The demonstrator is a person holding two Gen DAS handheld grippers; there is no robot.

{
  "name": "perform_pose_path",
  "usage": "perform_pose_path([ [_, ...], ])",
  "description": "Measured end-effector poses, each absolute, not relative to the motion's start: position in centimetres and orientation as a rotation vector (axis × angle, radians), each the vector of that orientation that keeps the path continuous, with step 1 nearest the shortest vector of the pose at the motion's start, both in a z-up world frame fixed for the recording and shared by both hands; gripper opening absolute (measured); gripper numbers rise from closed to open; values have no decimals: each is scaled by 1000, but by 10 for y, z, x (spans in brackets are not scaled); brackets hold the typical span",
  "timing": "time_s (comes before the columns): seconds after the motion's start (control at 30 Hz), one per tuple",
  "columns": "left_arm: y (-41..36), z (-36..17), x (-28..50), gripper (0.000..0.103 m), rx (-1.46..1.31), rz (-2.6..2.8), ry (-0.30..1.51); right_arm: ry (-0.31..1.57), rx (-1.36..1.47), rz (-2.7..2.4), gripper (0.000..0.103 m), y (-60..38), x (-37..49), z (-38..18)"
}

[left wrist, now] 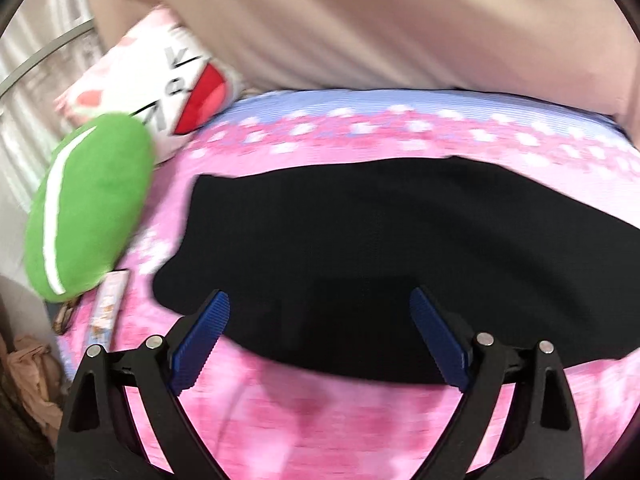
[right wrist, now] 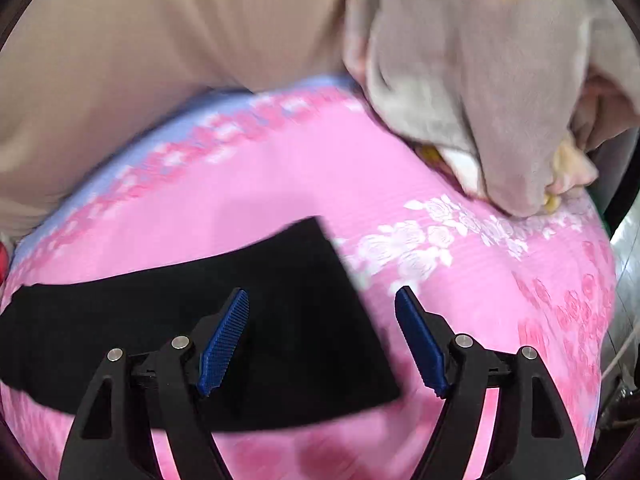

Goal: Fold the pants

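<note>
Black pants [left wrist: 360,248] lie flat on the sheet [left wrist: 320,420], between folds; both grippers [left wrist: 320,320] [right wrist: 322,320] hover wide and empty, needing a fresh edge grip.

Matt black cloth pants [left wrist: 360,248] on ribbed floral bedsheet [left wrist: 320,420].

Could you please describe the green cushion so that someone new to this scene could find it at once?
Start from the pink flowered bedspread with the black pants on it. At its left edge lies the green cushion, beside a white pillow. It alone is plain green with one white stripe.
</note>
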State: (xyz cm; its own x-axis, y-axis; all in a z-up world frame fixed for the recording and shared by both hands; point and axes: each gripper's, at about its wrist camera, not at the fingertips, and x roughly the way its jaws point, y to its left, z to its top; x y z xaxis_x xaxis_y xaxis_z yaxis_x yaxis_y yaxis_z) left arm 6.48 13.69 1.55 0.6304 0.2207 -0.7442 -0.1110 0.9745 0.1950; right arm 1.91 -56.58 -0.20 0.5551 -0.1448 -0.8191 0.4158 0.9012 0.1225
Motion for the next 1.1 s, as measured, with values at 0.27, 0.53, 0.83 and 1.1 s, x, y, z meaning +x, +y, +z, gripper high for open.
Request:
perform_pose_path([
  [0.27, 98, 1, 93, 90, 198, 216, 921, 859, 313, -171, 11, -555, 28, 31],
  [0.53, 134, -47, 106, 97, 276, 279, 1029, 925, 373, -292, 10, -585, 23, -22],
  [0.83, 189, -21, 84, 95, 145, 371, 990, 800, 608, -296, 73, -584, -54, -7],
  [1.1, 186, -35, 92, 95, 224, 375, 1007, 824, 628, -246, 73, -554, -75, -22],
])
